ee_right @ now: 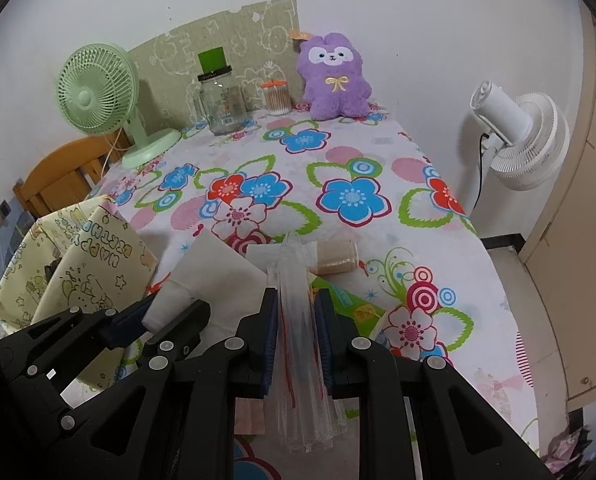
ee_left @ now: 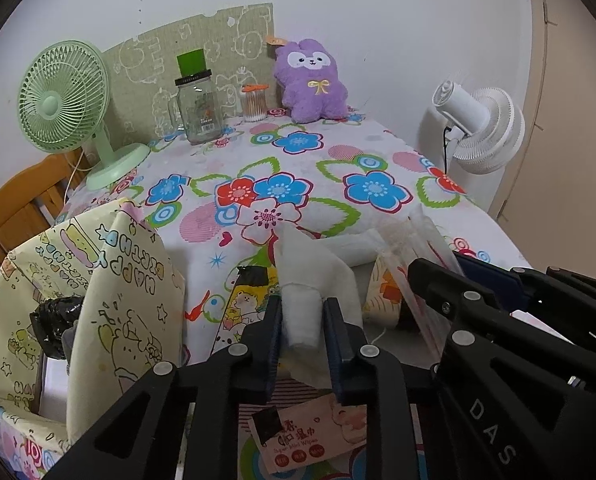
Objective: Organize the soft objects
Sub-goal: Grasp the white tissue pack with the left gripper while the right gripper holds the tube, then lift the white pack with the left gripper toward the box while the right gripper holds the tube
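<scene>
Gripping is done on both sides now, so the step in hand, I judge, is to bring the soft piece and the bag together w/o losing either.

Left tongs (ee_left: pixel 301 320) are pinching a white folded tissue (ee_left: pixel 309 280); the pads press on a rolled part of it, and the rest fans out up and away from the tongs. Right tongs (ee_right: pixel 296 328) are pressed onto a clear plastic zip bag (ee_right: pixel 298 340) w/ thin red lines, held by its middle.

Where: both things are low over the near part of the surface (ee_right: pixel 337 152), which has a flower cloth. A yellow birthday gift bag (ee_left: pixel 118 280) stands just beside at left. A purple plush toy (ee_left: pixel 311 80) sits far back at the wall.

Doing it well, in my opinion: keep the left grip light but firm, since tissue tears or slips easily. Move slowly, bc the free part flops. The clear bag looks flat and closed at the tongs; its mouth I cannot tell.

Axis: the tissue's long axis runs about along the left tongs, pointing away and a bit left. The clear bag's long axis lies along the right tongs, its far end toward a small jar-like thing (ee_right: pixel 337 256) lying on its side.
</scene>
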